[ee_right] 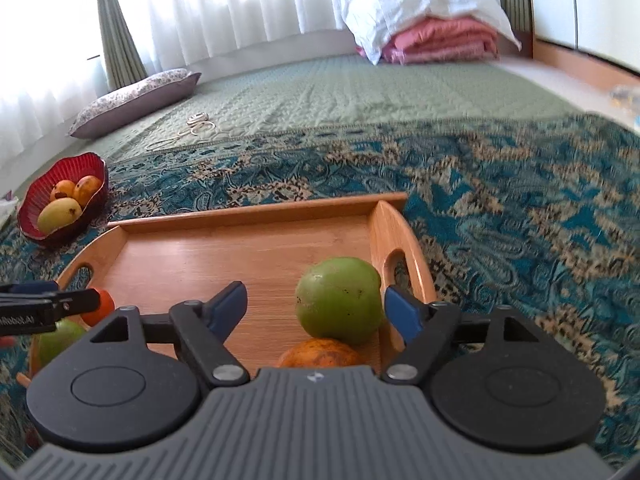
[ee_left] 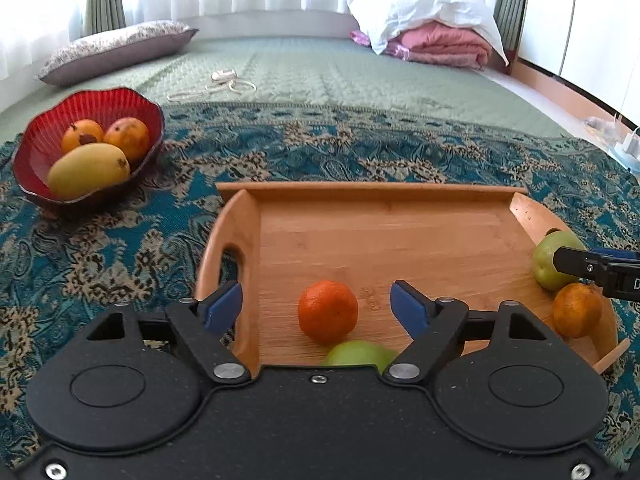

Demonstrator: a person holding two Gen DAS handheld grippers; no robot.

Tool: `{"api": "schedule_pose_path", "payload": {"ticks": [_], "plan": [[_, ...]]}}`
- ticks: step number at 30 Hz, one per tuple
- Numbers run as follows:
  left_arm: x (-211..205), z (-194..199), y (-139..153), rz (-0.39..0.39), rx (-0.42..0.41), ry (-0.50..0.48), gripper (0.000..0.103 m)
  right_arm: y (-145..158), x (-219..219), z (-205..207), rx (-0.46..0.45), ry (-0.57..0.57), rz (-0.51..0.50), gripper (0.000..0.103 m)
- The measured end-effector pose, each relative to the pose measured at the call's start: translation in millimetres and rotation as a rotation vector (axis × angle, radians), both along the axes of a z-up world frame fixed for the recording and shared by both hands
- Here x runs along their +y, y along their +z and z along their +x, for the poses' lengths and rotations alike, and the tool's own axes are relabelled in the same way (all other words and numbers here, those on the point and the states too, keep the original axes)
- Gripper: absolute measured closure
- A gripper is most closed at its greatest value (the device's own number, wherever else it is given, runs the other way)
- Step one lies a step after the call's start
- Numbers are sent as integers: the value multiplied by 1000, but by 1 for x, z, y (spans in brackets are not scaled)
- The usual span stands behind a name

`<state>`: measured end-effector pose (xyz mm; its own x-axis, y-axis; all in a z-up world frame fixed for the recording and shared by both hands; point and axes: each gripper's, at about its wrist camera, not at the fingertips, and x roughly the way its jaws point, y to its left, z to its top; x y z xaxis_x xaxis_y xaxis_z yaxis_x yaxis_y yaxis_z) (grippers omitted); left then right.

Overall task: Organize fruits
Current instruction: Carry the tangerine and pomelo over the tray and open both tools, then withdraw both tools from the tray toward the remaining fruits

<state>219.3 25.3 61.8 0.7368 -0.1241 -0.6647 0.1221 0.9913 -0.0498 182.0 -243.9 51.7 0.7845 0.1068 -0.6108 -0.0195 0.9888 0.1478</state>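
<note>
Four fruits sit on the rectangular bamboo tray with cut-out handles. Left gripper hovers with its fingers spread wide, nothing held, a bright orange tangerine between the blue pads and a green apple just below it. Right gripper is spread too, its right pad beside a big round green guava, with a dull orange citrus touching underneath. Over on the teal patterned bedspread, the scalloped red glass bowl carries a yellow mango and two orange fruits.
</note>
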Motion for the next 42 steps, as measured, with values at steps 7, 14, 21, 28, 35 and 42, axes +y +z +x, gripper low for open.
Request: {"api": "schedule_pose_path", "payload": {"ticks": [7, 14, 21, 28, 35, 42], "plan": [[7, -32, 10, -26, -61, 6, 12, 5, 15, -27, -87, 20, -120, 14], [10, -66, 13, -48, -113, 6, 9, 8, 23, -53, -135, 49, -108, 13], [12, -97, 9, -67, -152, 19, 7, 8, 34, -83, -197, 71, -92, 13], [8, -124, 0, -41, -197, 17, 4, -2, 43, -115, -252, 68, -95, 13], [11, -145, -11, -61, -224, 45, 3, -14, 46, -139, -271, 70, -86, 13], [10, -161, -25, -48, -231, 44, 1, -27, 47, -161, -288, 61, -59, 13]]}}
